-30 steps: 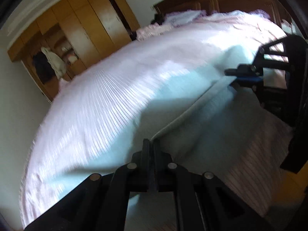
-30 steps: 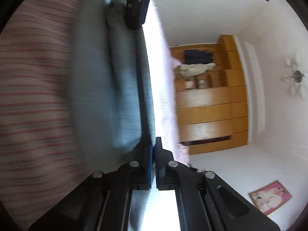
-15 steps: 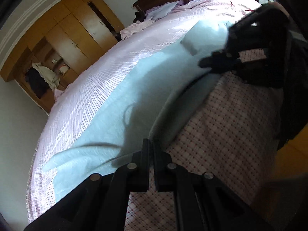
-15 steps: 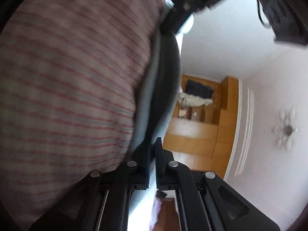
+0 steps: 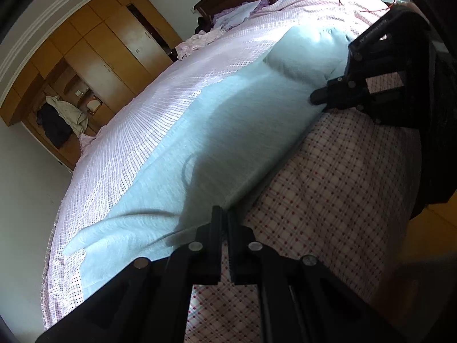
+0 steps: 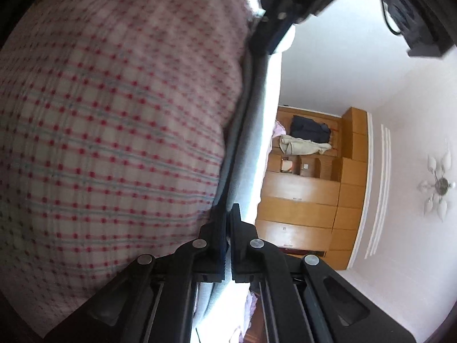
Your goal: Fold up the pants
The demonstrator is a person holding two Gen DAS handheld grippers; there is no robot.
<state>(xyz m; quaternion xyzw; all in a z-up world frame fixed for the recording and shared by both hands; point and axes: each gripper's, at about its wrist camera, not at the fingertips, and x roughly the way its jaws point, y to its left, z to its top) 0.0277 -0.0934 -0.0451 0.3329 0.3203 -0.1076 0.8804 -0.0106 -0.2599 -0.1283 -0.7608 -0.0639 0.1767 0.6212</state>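
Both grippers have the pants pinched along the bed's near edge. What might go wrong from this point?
1. The left gripper and right gripper each hold only the margin of the light blue fabric pants; a pull may slip the cloth free.
2. That edge lies at the drop of the pink checked bedspread, so released fabric could slide off.
3. The far leg end looks rumpled, and folding may trap creases.

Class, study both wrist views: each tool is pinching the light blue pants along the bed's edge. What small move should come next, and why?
Probably carry both tools away from the bed's edge, over the spread fabric. The left tool and right tool are shut on the near edge of the pants, which lie on the bed, apparently not yet folded over.
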